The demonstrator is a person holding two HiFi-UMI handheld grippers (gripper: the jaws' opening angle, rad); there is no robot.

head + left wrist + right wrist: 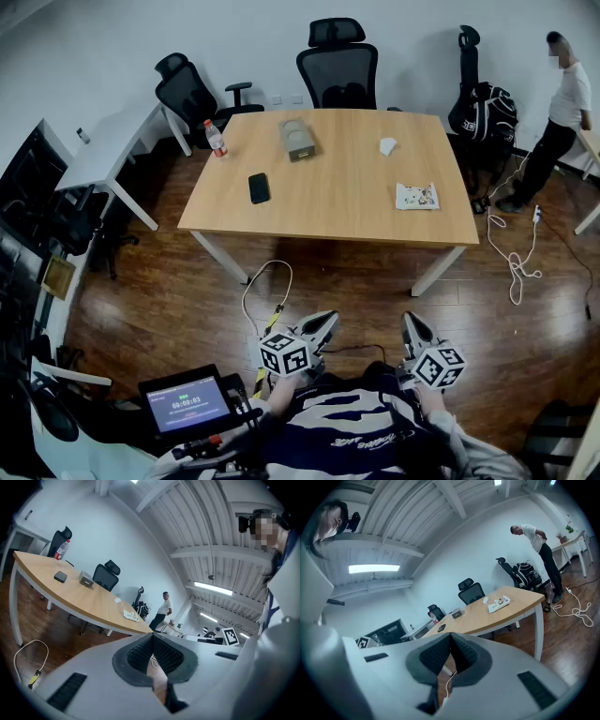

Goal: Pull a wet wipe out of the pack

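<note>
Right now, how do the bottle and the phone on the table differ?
The bottle stands upright; the phone lies flat. The bottle is pale with a red label; the phone is plain black. The bottle sits by the table's far left corner; the phone lies closer to the near edge. Both are on the table's left half.

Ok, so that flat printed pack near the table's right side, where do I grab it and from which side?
The pack lies flat on the table, close to its near right corner, so come down from above on the near side. Probably take it by one short end and leave the top face free. Its flap is too small to make out.
</note>
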